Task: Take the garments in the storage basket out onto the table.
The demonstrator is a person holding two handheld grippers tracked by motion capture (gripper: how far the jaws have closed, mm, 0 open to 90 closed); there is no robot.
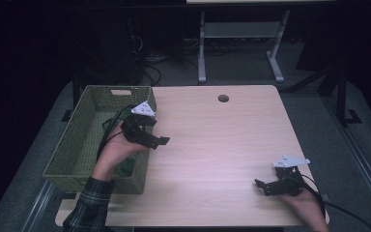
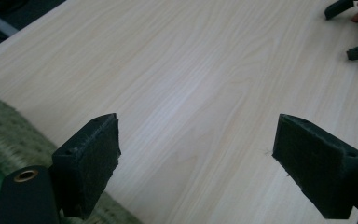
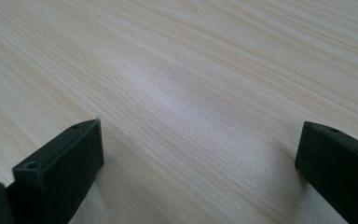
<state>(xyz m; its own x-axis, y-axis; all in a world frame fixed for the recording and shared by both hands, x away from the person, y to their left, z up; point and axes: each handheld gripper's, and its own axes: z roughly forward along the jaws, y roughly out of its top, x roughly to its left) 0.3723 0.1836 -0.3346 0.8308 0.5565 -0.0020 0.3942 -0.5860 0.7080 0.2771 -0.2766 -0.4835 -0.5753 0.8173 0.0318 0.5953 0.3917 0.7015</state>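
Observation:
A green woven basket stands on the left part of the light wooden table. My left gripper hovers at the basket's right wall, jaws wide open and pointing right over the tabletop. In the left gripper view the left gripper holds nothing, with the basket rim at lower left. My right gripper rests low near the table's front right corner, open and pointing left. In the right gripper view the right gripper has bare wood between its pads. Something dark green lies in the basket, mostly hidden by the hand.
A round cable hole sits near the table's far edge. Beyond the table stands a grey desk frame on a dark floor. The right gripper's jaw tips show far off in the left gripper view.

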